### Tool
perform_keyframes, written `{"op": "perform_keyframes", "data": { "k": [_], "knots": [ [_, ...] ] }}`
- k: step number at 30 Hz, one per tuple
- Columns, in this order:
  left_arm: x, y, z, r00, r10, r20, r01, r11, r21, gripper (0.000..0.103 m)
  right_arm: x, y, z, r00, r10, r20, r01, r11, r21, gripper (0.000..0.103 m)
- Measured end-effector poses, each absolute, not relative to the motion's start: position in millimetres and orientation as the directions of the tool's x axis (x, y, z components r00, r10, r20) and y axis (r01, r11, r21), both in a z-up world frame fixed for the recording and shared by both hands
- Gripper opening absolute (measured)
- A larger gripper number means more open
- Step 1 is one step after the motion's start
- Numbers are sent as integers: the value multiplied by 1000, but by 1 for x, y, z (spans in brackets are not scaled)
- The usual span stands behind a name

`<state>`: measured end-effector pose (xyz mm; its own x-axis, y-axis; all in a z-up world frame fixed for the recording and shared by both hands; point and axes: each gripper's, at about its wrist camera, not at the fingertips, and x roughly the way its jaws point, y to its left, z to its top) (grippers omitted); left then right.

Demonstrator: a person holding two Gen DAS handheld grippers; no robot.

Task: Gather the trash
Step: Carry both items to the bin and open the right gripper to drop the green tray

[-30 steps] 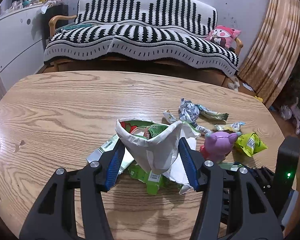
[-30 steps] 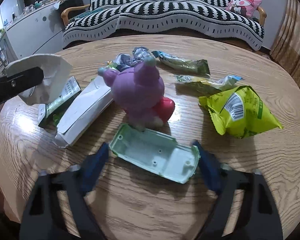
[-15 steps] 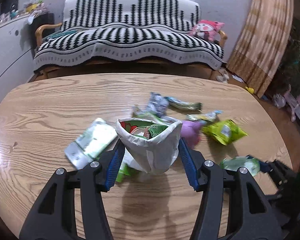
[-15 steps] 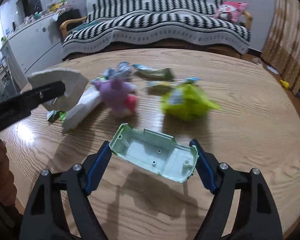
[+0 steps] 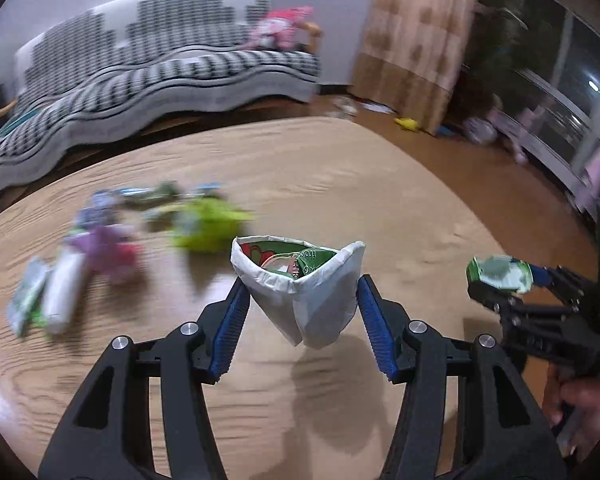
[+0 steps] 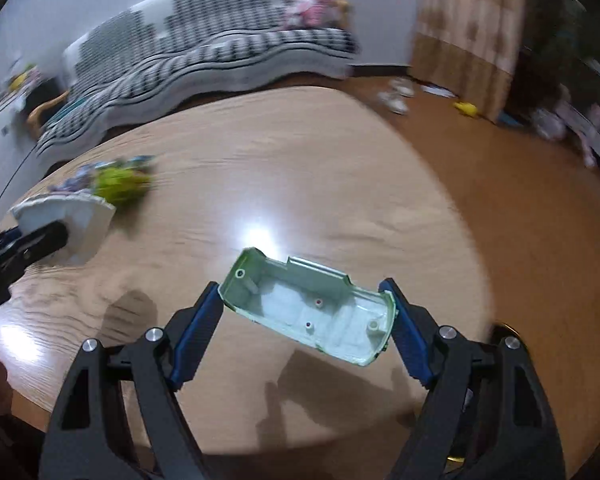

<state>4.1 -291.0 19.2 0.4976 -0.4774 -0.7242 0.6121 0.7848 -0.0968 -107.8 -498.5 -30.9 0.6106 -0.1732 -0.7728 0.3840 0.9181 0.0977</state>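
1. The left gripper pinches a white paper bag between its fingers, mouth up, clear above the bench.
2. The right gripper clamps a pale green plastic shell, hollow side up, long axis running finger to finger.
3. Blurred wrappers and a purple toy lie far left; nothing stands between.
4. Only the left view shows a hand.

White paper cup stuffed with green wrappers, pale green plastic shell held hollow-up, blurred wrappers on table
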Motion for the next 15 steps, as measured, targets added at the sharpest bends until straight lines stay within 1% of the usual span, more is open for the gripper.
{"op": "perform_keyframes", "data": {
  "k": [5,8,15],
  "knots": [
    [-45,-363,8,417,-537,-734,724,684,-89,55,-177,-574,-43,566,-241,-788,521,846,115,78],
    [-75,-404,1,354,-575,-738,781,616,-106,55,-216,-609,-50,541,-269,-797,583,803,124,78],
    [-142,-482,-21,230,-625,-746,880,460,-114,55,-287,-667,-78,481,-258,-838,688,704,178,78]
  ]
}}
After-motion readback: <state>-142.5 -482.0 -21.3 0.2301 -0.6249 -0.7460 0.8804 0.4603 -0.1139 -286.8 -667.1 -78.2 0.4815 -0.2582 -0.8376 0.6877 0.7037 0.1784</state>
